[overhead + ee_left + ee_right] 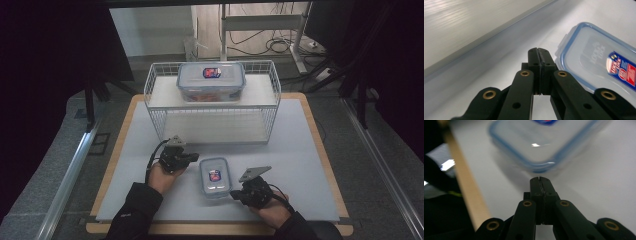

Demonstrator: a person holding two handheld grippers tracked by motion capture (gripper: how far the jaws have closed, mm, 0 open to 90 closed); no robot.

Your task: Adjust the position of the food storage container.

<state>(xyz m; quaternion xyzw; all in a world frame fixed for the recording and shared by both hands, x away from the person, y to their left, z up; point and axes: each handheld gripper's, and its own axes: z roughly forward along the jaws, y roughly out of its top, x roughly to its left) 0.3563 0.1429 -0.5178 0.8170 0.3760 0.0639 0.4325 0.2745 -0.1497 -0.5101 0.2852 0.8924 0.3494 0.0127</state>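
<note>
With both sets of jaws clenched on nothing, the left gripper (192,158) and right gripper (234,194) flank the small container (215,176) lying on the surface (300,150) between them, apparently not yet grasped or moved.

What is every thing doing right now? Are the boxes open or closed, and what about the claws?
Small box: lid on, lying flat on the table between the claws, not held.
Big box: lid on, sitting on the top shelf of the wire rack.
Left claw: shut, empty, beside the small box.
Right claw: shut, empty, just short of the small box.
</note>
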